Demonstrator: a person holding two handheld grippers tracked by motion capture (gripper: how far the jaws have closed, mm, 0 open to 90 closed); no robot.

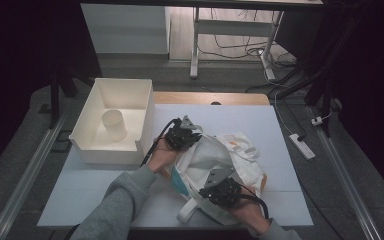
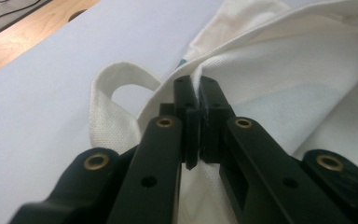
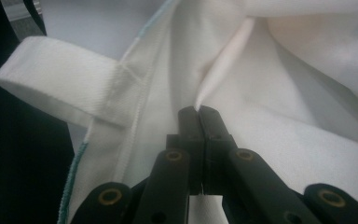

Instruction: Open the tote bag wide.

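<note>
Both grippers pinching the white tote bag (image 1: 225, 155)

The left gripper (image 1: 184, 131) and right gripper (image 1: 219, 184) are clamping its cloth; a white bin (image 1: 92, 150) holding a cup (image 1: 114, 124) is standing nearby, the bag's inside staying hidden.

White bin (image 1: 91, 114) with a paper cup (image 1: 114, 124) inside, left on the table (image 1: 260, 120).

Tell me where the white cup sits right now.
In the high view, the white cup stands upright inside the white bin at the table's far left, apart from the tote bag that both grippers pinch at centre right.
</note>
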